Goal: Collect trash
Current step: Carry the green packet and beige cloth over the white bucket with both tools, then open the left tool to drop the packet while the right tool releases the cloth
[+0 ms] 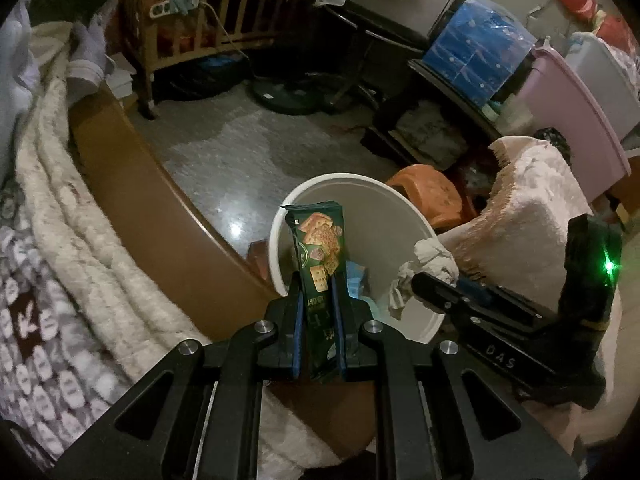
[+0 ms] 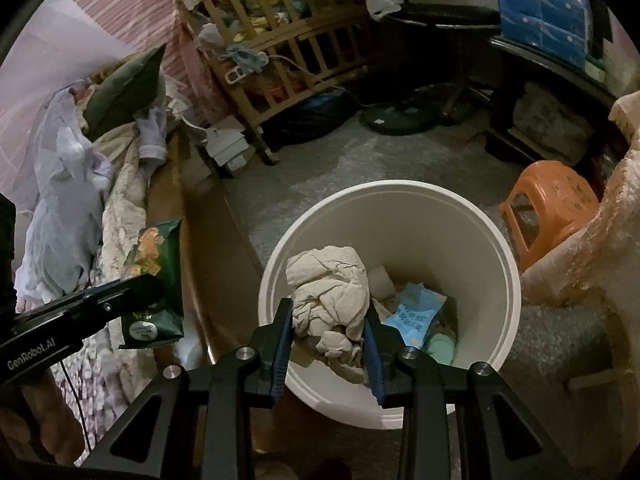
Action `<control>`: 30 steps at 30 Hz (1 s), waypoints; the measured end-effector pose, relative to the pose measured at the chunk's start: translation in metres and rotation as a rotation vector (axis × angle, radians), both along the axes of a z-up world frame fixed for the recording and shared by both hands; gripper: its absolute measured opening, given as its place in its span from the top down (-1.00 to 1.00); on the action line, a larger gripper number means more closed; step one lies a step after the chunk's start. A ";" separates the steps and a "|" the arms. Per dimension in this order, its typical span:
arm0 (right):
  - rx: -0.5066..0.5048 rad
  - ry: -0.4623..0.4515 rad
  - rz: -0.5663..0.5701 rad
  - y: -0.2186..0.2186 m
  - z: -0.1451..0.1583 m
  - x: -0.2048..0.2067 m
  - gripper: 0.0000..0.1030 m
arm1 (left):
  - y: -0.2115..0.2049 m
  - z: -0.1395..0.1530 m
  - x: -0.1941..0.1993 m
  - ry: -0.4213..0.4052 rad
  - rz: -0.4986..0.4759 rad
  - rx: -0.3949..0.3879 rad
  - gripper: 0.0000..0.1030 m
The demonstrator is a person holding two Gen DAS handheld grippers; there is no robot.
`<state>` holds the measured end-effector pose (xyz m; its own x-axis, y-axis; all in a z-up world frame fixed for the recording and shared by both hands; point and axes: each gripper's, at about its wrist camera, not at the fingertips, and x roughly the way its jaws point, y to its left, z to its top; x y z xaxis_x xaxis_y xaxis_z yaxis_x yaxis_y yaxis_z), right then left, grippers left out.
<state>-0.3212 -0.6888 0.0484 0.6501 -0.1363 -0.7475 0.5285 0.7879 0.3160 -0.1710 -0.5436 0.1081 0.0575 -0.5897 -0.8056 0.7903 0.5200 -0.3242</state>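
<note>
My left gripper (image 1: 319, 288) is shut on a green cracker wrapper (image 1: 320, 248) and holds it upright over the near left rim of a white bin (image 1: 400, 216). The wrapper also shows in the right wrist view (image 2: 154, 280), left of the bin (image 2: 492, 240). My right gripper (image 2: 328, 312) is shut on a crumpled beige tissue wad (image 2: 330, 284) above the bin's opening. That wad shows in the left wrist view (image 1: 432, 264) at the tip of the right gripper (image 1: 424, 280). A blue wrapper (image 2: 416, 308) and other scraps lie inside the bin.
A bed with blankets (image 1: 80, 240) and a brown wooden frame (image 1: 152, 208) runs along the left. An orange stool (image 2: 552, 204) and a pink towel-draped seat (image 1: 532, 216) stand right of the bin. A wooden crib (image 2: 288, 40) and a fan base (image 2: 396, 120) are at the back.
</note>
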 end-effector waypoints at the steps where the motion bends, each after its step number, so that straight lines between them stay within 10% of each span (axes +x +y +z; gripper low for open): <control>1: 0.000 0.002 -0.002 -0.002 -0.001 0.000 0.41 | -0.002 -0.001 0.000 0.004 0.000 0.002 0.80; 30: 0.015 0.025 -0.067 -0.019 -0.015 -0.004 0.40 | -0.017 -0.015 -0.007 0.030 -0.043 -0.016 0.80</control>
<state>-0.3254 -0.7074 0.0336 0.6212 -0.1676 -0.7655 0.5880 0.7455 0.3139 -0.1778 -0.5610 0.0928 0.0082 -0.6036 -0.7972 0.8015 0.4807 -0.3557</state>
